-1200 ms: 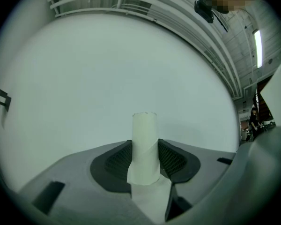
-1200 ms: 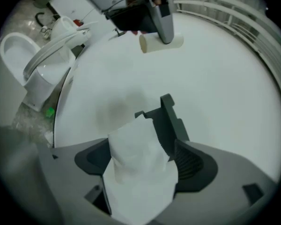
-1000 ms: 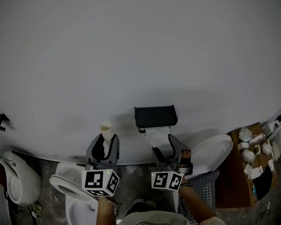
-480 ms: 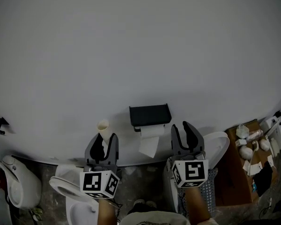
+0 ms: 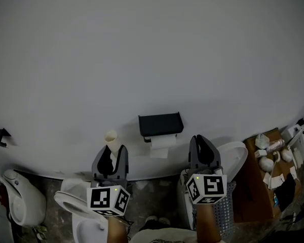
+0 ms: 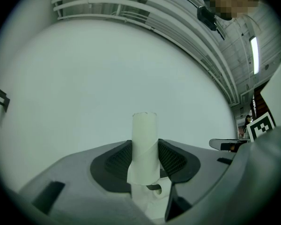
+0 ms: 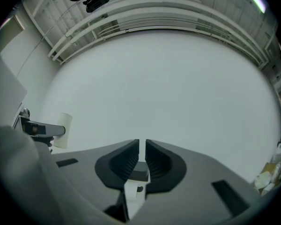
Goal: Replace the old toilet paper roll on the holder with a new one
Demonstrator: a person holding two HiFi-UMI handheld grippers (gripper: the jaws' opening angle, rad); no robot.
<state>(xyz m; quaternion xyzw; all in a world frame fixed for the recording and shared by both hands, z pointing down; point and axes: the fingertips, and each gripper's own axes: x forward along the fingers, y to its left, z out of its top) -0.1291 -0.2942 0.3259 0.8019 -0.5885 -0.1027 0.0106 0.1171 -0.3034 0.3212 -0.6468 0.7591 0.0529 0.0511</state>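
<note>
Toilet paper roll (image 5: 162, 142), the new one, sits in the black holder (image 5: 160, 124) on the wall (image 5: 152, 44). Its long axis runs level along the wall, and a short tail of paper hangs below it.

Old cardboard core (image 5: 111, 140): you hold it in the left tongs (image 5: 113, 151).
- In the left gripper view the core stands upright between the two ribbed pads, long axis vertical in that view. Its ragged open end points up and rises clear above the pad tops.
- Both pads press on its sides, so the left tongs are clamped on the core.
- In the head view the core's free end projects past the tong tips toward the wall, leaning slightly left. It is left of the holder and apart from it.

Right tongs (image 5: 201, 142): you hold them just right of the holder and below it, pointing at the wall.
- The jaws have just been closing and now stand nearly together, with only a narrow slit between the pads.
- Nothing is between them.
</note>
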